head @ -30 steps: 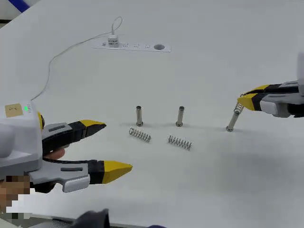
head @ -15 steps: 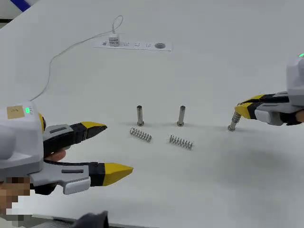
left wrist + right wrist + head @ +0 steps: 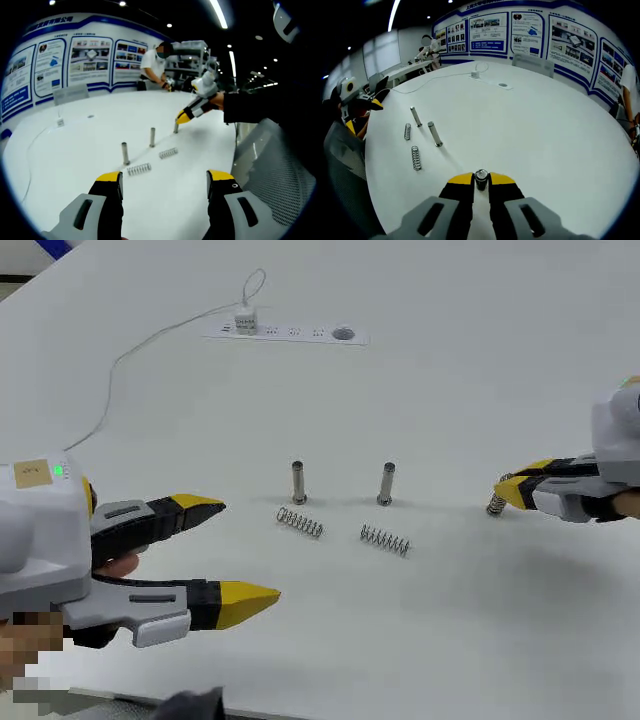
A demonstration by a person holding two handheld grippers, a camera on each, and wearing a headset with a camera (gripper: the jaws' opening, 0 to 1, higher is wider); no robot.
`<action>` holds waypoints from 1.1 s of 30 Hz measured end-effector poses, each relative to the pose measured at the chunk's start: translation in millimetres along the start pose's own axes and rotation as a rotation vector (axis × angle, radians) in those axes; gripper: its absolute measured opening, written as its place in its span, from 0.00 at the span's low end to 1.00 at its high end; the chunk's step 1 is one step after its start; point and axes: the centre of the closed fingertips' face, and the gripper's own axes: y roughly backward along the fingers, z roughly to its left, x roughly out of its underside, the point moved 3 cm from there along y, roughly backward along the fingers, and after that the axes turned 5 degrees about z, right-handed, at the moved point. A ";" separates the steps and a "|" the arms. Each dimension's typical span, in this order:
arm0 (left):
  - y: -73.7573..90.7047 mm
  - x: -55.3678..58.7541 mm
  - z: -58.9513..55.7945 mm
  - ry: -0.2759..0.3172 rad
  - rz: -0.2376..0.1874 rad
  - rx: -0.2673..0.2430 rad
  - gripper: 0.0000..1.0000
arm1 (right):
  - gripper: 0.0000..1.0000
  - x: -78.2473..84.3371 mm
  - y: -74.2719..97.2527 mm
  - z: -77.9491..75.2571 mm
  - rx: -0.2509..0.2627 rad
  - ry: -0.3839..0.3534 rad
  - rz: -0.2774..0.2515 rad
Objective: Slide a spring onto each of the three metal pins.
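Observation:
Two bare metal pins (image 3: 298,482) (image 3: 386,483) stand upright mid-table, with a loose spring (image 3: 299,522) (image 3: 385,539) lying in front of each. The third pin (image 3: 496,503) stands to the right with a spring coiled around it. My right gripper (image 3: 503,491) is shut on that spring; in the right gripper view the pin head (image 3: 481,175) shows between the yellow tips of the right gripper (image 3: 481,181). My left gripper (image 3: 236,550) hangs open and holds nothing at the near left. In the left gripper view the left gripper (image 3: 165,177) faces the pins (image 3: 125,153) (image 3: 152,137).
A white power strip (image 3: 292,333) with a plug and a cable (image 3: 120,358) lies at the back of the white table (image 3: 420,640). A person (image 3: 154,62) works at a far bench. The table's near edge runs just below my left gripper.
My right gripper has come down lower over the third pin, and the spring has slid down along it. The pin no longer leans. My left gripper has stayed in place, open.

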 end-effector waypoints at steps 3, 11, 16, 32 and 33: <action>0.1 -0.8 -0.5 -0.002 -0.003 0.001 0.69 | 0.13 2.0 0.5 1.0 0.003 0.004 0.006; 0.7 -3.4 -1.8 -0.008 -0.017 0.005 0.69 | 0.15 13.2 9.4 4.0 0.015 -0.013 0.020; 0.5 -4.5 -3.0 -0.012 -0.022 0.010 0.69 | 0.15 21.0 16.1 15.4 0.005 -0.011 0.034; -0.1 -4.6 -4.9 -0.019 -0.026 0.023 0.69 | 0.15 -9.8 -3.6 89.3 -0.164 0.169 0.064; 0.2 -4.6 -4.5 -0.018 -0.027 0.022 0.69 | 0.15 -13.1 -6.7 94.1 -0.178 0.185 0.067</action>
